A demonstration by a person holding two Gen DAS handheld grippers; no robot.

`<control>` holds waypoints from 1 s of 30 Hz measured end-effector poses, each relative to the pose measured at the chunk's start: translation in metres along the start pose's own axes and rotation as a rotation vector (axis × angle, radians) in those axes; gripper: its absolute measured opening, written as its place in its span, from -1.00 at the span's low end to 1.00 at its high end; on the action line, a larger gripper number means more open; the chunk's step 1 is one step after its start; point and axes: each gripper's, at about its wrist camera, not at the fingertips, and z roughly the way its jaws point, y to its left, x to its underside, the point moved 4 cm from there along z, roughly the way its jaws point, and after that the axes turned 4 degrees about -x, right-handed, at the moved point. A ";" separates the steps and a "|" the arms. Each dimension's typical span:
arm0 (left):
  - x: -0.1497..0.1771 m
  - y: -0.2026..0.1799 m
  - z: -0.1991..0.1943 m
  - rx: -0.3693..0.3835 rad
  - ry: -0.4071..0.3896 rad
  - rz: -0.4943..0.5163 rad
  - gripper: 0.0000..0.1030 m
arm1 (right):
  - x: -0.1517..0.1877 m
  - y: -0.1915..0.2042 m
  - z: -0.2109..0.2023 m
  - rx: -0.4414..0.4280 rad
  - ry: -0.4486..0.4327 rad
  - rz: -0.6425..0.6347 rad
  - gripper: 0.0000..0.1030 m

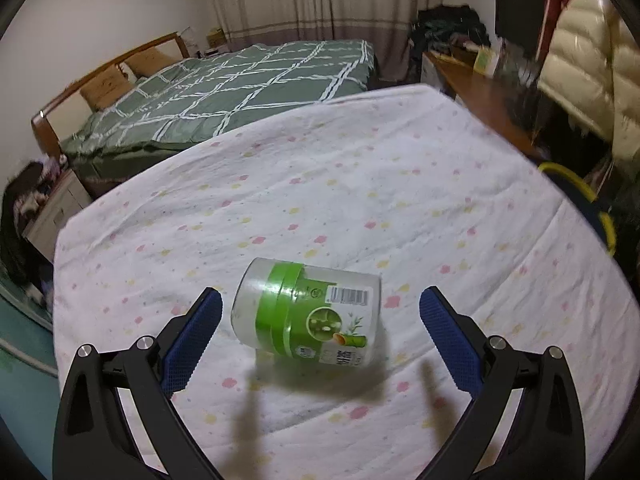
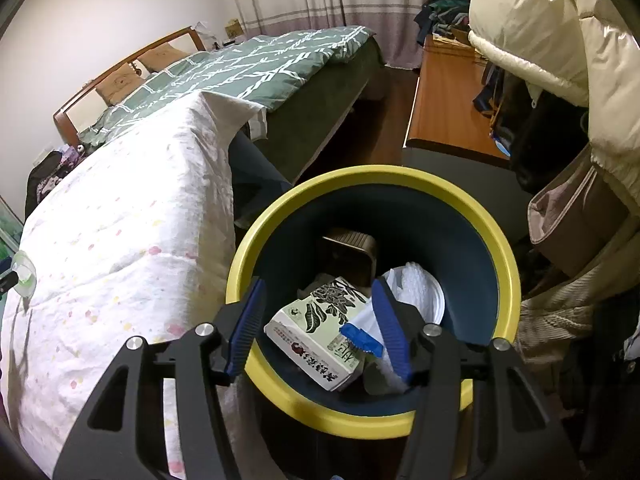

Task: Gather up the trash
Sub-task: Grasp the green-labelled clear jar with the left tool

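The left gripper (image 1: 320, 312) hangs spread wide, with the green-labelled container (image 1: 307, 312) lying on its side on the spotted sheet (image 1: 360, 184) straight ahead between its fingers, long axis crosswise. The right gripper (image 2: 320, 320), empty and half-spread, hovers over the yellow-rimmed bin (image 2: 500, 248), farther off

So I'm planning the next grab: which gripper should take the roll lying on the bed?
Left. The left gripper is open with the roll between its fingers; the right gripper hangs over the bin.
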 end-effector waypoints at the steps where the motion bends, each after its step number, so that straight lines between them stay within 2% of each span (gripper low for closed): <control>1: 0.000 -0.001 0.001 -0.002 0.002 0.005 0.89 | 0.001 0.001 0.001 -0.002 0.003 -0.001 0.04; 6: -0.002 0.001 0.009 -0.021 0.010 0.015 0.88 | 0.005 0.006 0.004 -0.014 0.012 -0.007 0.05; 8: -0.002 0.001 0.012 -0.045 0.016 0.031 0.83 | 0.007 0.007 0.003 -0.016 0.013 -0.008 0.05; 14: -0.001 -0.003 0.015 -0.049 0.028 0.064 0.68 | 0.009 0.003 -0.003 -0.020 0.004 0.001 0.06; 18: 0.000 -0.004 0.015 -0.058 0.035 0.074 0.50 | 0.009 0.002 -0.004 -0.022 0.002 0.002 0.06; 25: -0.001 -0.008 0.008 -0.055 0.028 0.058 0.48 | 0.012 0.001 -0.012 -0.034 -0.007 0.004 0.06; 30: -0.014 -0.039 -0.016 -0.024 -0.016 0.075 0.48 | 0.015 0.002 -0.033 -0.025 -0.043 -0.008 0.06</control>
